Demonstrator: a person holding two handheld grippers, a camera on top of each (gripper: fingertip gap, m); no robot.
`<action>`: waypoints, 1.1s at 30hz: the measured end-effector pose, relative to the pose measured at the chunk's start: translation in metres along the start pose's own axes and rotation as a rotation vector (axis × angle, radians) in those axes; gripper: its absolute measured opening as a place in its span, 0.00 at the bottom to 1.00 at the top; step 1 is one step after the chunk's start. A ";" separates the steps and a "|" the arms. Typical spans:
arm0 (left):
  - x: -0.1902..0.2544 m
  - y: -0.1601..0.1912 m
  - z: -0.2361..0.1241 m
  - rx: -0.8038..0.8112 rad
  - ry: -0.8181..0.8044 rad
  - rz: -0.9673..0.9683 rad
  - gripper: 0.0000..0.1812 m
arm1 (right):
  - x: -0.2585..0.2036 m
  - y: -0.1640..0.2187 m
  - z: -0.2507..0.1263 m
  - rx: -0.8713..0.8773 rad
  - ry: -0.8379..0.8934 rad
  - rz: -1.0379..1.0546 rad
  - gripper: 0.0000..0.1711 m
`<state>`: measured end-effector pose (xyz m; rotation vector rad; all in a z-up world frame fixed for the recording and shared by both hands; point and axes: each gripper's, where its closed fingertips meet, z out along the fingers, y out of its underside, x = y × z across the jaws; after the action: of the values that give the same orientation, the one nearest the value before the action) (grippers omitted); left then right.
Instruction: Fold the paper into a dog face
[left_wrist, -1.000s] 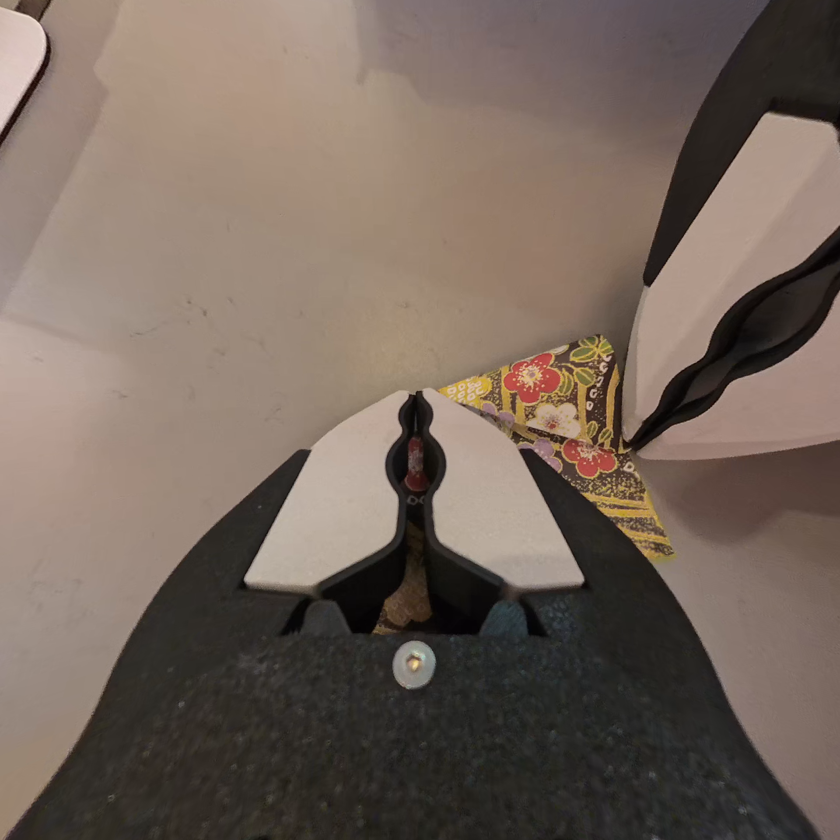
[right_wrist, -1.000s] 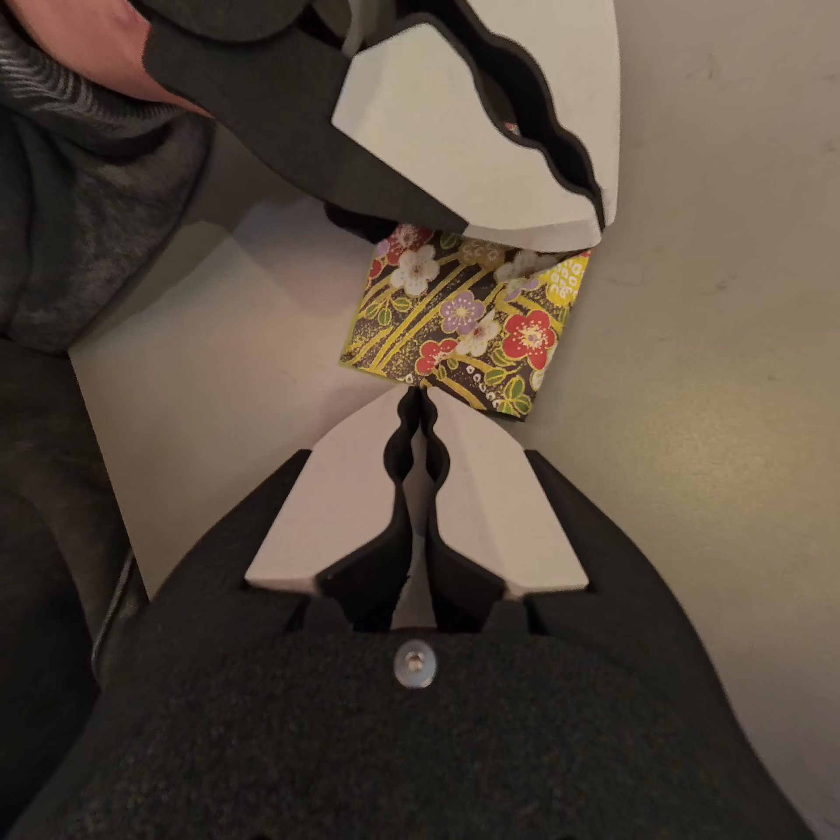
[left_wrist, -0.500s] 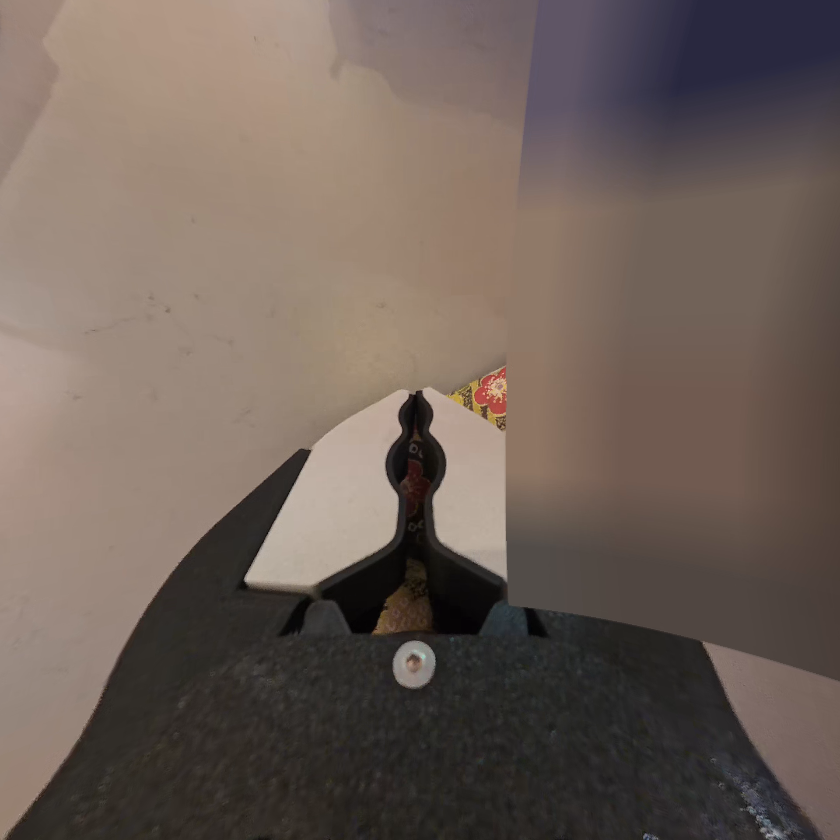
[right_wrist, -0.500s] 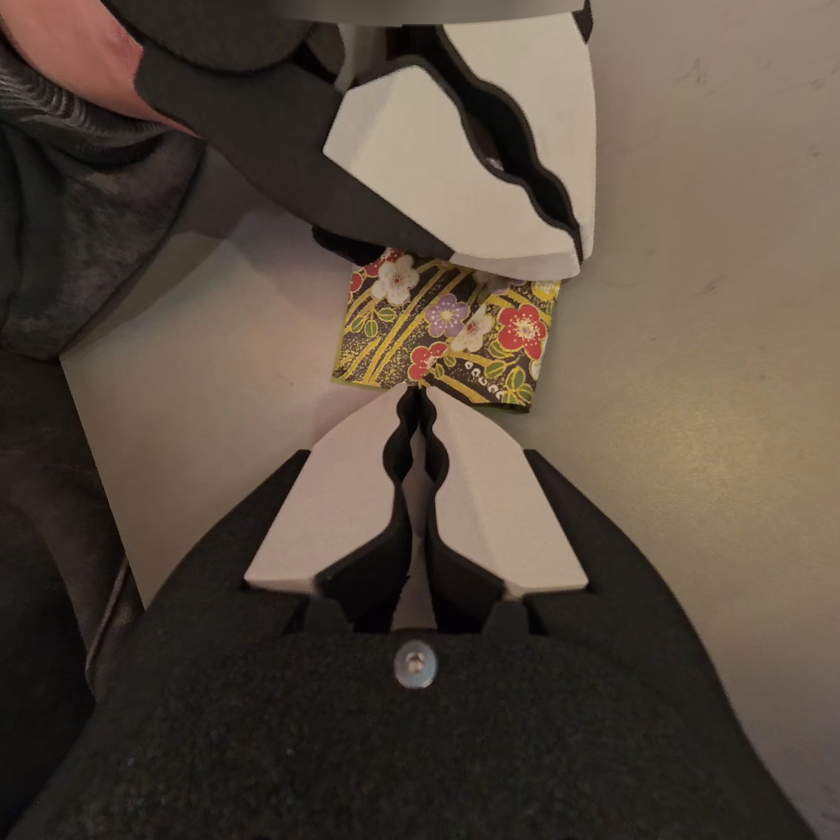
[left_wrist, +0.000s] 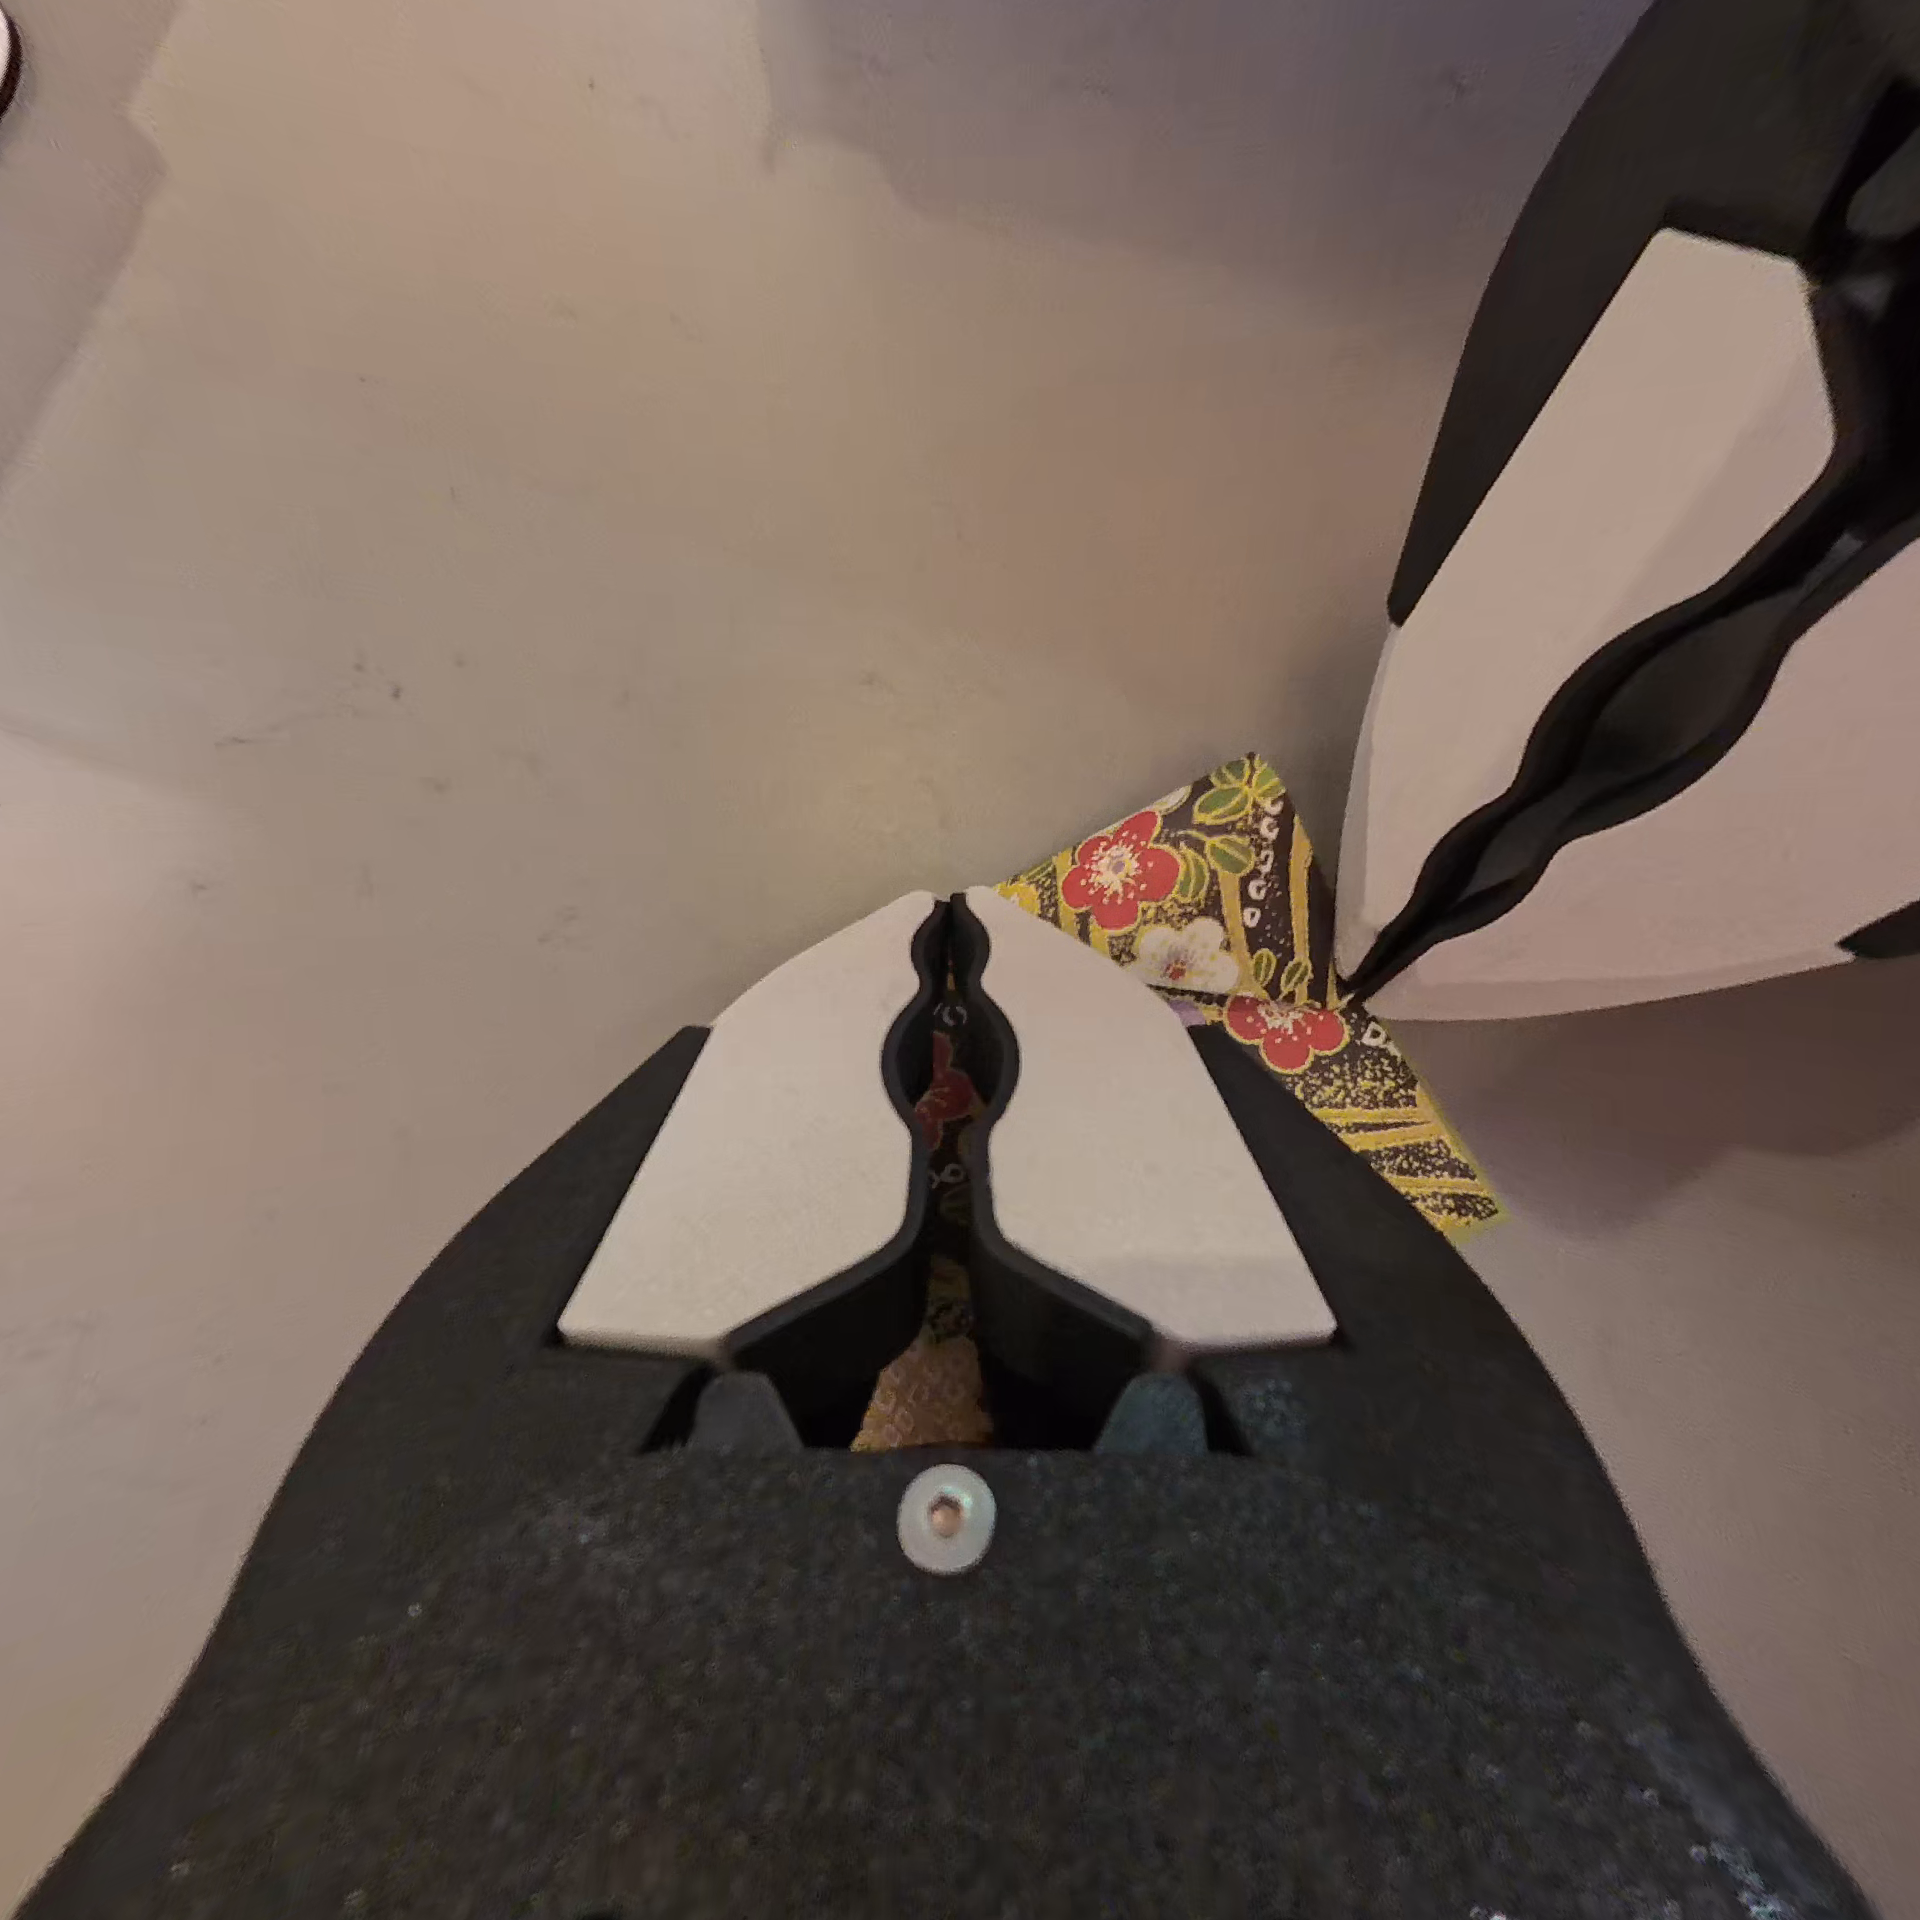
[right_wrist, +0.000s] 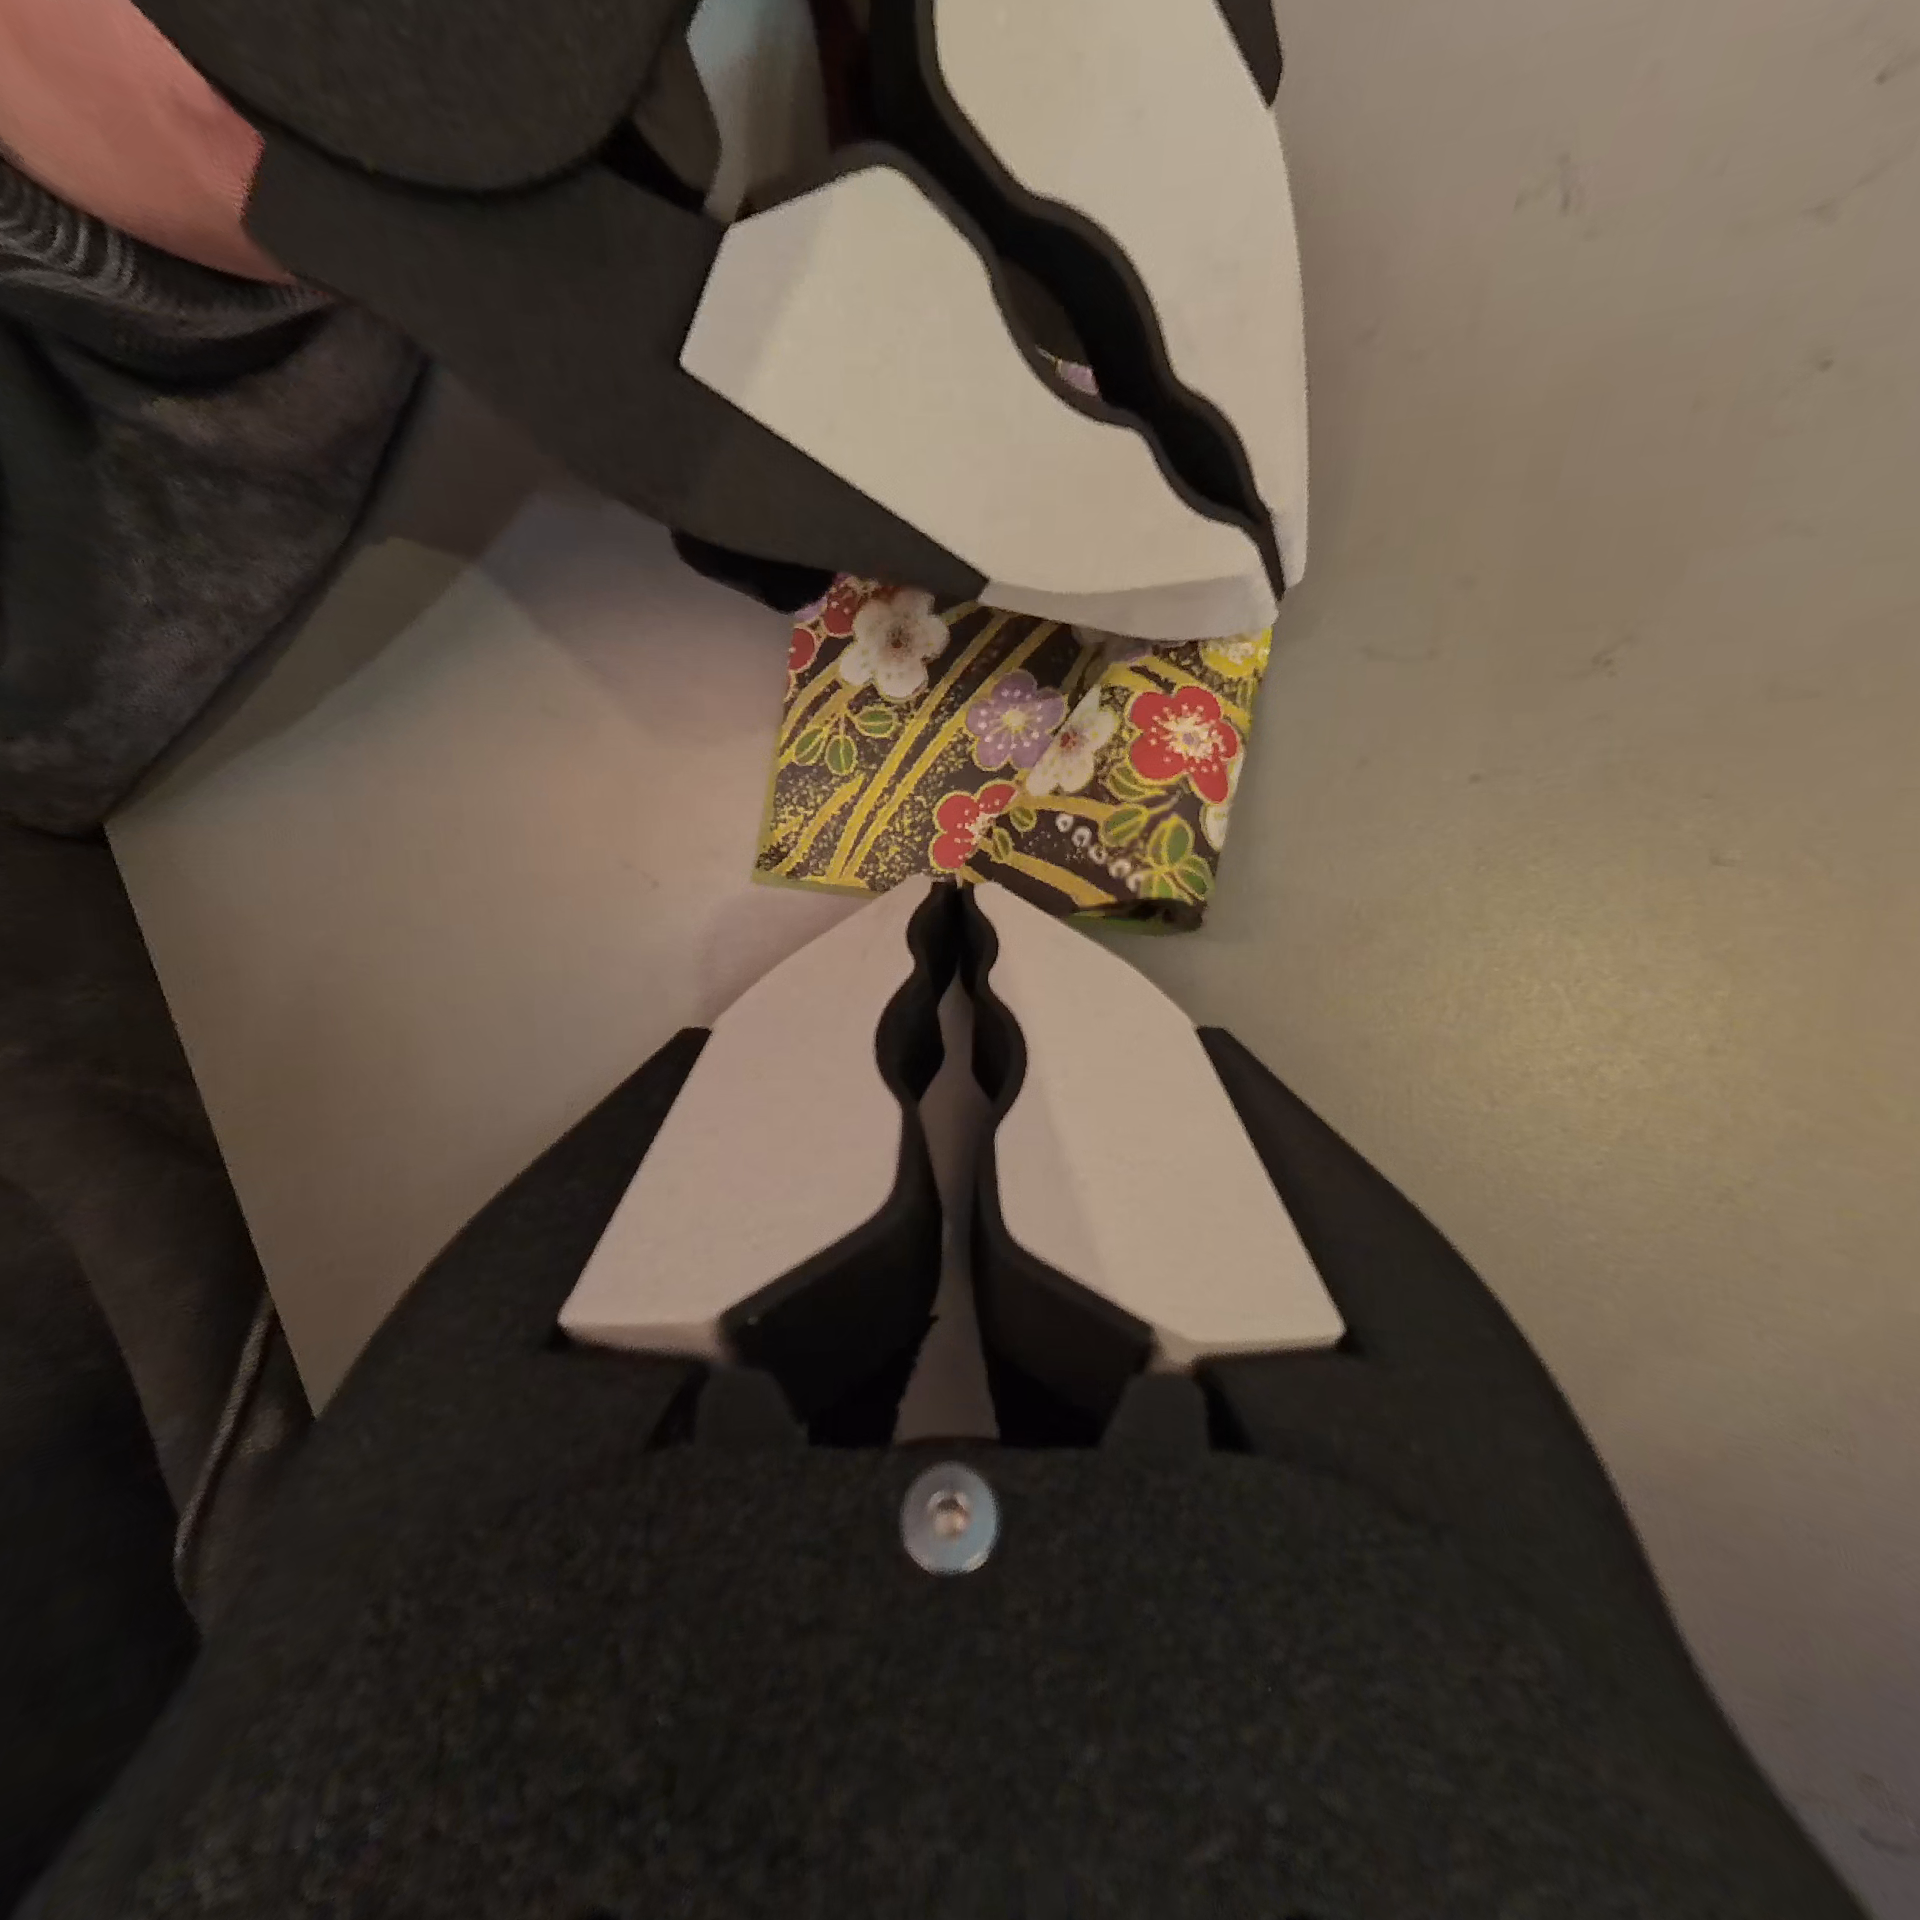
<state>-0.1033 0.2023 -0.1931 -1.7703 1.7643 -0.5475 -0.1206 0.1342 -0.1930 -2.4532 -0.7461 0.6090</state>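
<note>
The folded floral paper (right_wrist: 1013, 769), black with gold stripes and red, white and purple blossoms, lies flat on the pale tabletop (right_wrist: 1558, 831) between the two tools. The left tongs (left_wrist: 951, 914) are clenched, lying over the paper's far side, and the print shows through the slot between the jaws; whether they pinch it, I cannot tell. The right tongs (right_wrist: 954, 896) are clenched too, gripping nothing, tips touching the paper's near edge. A grey sleeve (right_wrist: 177, 499) shows at left.
</note>
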 end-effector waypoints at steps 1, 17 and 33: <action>0.000 0.000 0.000 0.003 -0.002 0.005 0.00 | 0.000 0.000 0.000 0.001 -0.001 0.002 0.00; 0.000 0.001 0.001 0.017 0.000 -0.026 0.00 | 0.026 -0.046 -0.041 0.241 -0.039 0.059 0.00; 0.000 0.000 0.001 0.024 0.008 -0.049 0.00 | 0.049 -0.035 0.011 0.024 0.156 -0.085 0.00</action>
<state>-0.1030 0.2024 -0.1942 -1.8016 1.7166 -0.5948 -0.1026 0.1928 -0.1947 -2.4003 -0.7710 0.3869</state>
